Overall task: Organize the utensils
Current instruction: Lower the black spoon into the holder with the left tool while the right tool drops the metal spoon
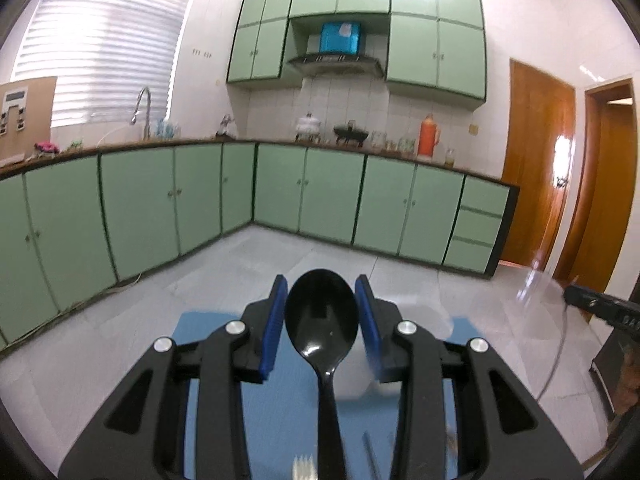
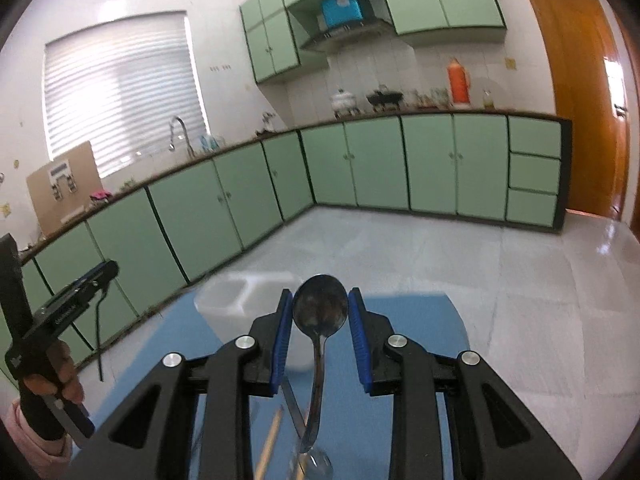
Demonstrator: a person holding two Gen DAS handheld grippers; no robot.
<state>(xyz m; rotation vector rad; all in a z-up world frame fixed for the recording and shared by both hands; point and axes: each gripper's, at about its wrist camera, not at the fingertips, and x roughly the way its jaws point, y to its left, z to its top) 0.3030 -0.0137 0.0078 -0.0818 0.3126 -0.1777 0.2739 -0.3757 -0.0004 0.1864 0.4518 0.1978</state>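
My left gripper (image 1: 321,304) is shut on a black plastic spoon (image 1: 321,320), bowl between the blue pads, handle running down toward the camera. My right gripper (image 2: 320,306) is shut on a metal spoon (image 2: 320,312), bowl held between its pads, handle hanging down. Both are raised above a blue mat (image 2: 416,320) that also shows in the left wrist view (image 1: 204,324). A white divided utensil holder (image 2: 240,300) stands on the mat ahead of the right gripper; it appears blurred behind the left gripper (image 1: 352,376). A fork tip (image 1: 304,468), a wooden chopstick (image 2: 270,444) and other metal utensils (image 2: 320,464) lie below.
The left hand and its gripper handle (image 2: 60,312) show at the right view's left edge. The glass table edge (image 1: 560,344) curves at the right. Green kitchen cabinets (image 1: 160,208), a tiled floor (image 2: 440,256) and a wooden door (image 1: 536,160) lie beyond.
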